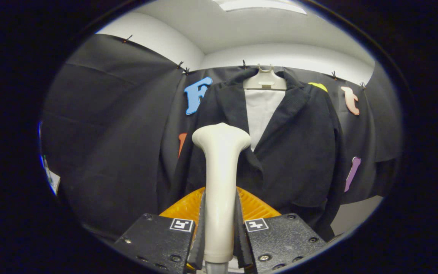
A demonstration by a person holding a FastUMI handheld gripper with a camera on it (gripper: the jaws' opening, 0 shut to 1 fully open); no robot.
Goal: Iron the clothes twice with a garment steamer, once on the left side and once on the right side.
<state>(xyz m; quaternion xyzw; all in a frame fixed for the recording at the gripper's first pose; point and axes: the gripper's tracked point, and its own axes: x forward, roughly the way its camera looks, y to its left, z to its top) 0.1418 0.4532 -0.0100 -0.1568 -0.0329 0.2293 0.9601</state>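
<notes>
Gripper (220, 232) clamping the garment steamer (221, 182) handle upright, head pointing at the black jacket (299, 152) hanging just beyond, slightly right.

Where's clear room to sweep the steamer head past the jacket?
Gripper is shut on the steamer. Free patch: bare black cloth wall beside the jacket's sleeve. Crowded: straight ahead, steamer head overlaps the lapels and white shirt; orange ribbed piece just beyond the fingers.

Light comes from a ceiling panel (261, 4) overhead, bright and slightly blown out; the white walls glow evenly; the black jacket (299, 152) swallows detail, folds barely readable; the cream steamer (221, 182) shows soft sheen, no hard glare; fisheye bends lines near the rim; focus sharp throughout.
</notes>
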